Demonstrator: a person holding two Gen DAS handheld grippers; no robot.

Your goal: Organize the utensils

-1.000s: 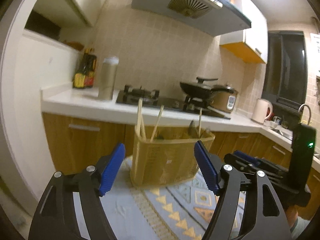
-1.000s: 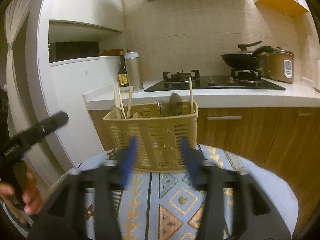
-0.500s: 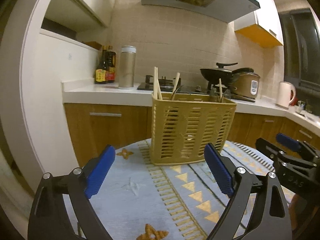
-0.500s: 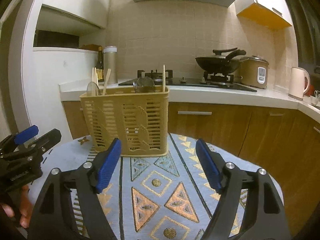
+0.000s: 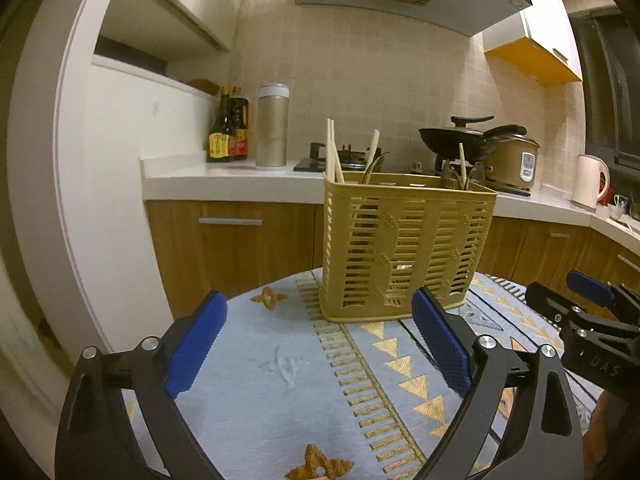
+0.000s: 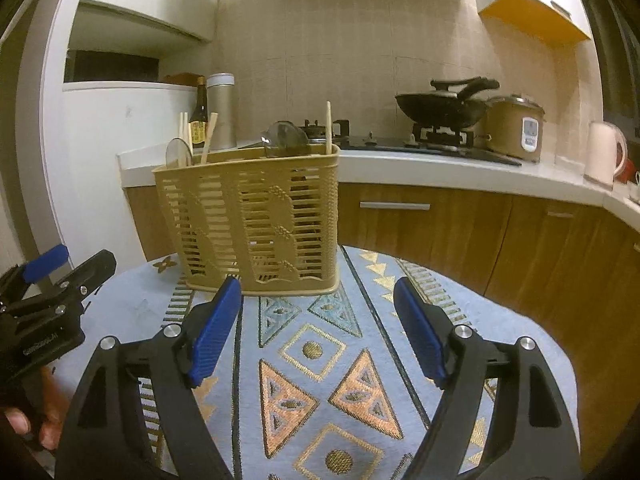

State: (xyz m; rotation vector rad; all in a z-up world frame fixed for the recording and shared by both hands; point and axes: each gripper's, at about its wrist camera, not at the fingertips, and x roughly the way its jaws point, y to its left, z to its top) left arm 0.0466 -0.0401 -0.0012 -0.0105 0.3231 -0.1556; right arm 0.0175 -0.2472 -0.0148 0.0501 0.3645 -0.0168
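We have both grippers hanging low over the near part of the desk [image 6: 500, 320], which is covered with a patterned cloth [image 6: 320, 360]. The left gripper [image 5: 318, 338] has its jaws spread wide and holds nothing; the right gripper [image 6: 318, 322] is likewise wide open and empty. They sit side by side, the left one to the left, both pointed at the far side of the desk.

There stands the utensil basket [image 5: 404, 248], upright on the cloth near the far edge, a slatted yellow holder. Chopsticks [image 5: 332, 152] poke up at its left end, one more stick [image 5: 462, 164] rises at the right end, and rounded spoon heads [image 6: 284, 140] show above the rim in the right wrist view. The inner dividers are hard to make out through the slats, so we cannot tell which compartment each piece sits in.

We judge the open jaws to be a ready stance: with sticks and spoons seemingly mixed across both ends, the sorting looks not yet finished, and either gripper could reach in to pinch a handle. Nothing lies loose on the cloth. Behind the desk runs the kitchen counter [image 5: 224, 178] with bottles [image 5: 228, 128] and a wok [image 5: 456, 136], well apart from our work.
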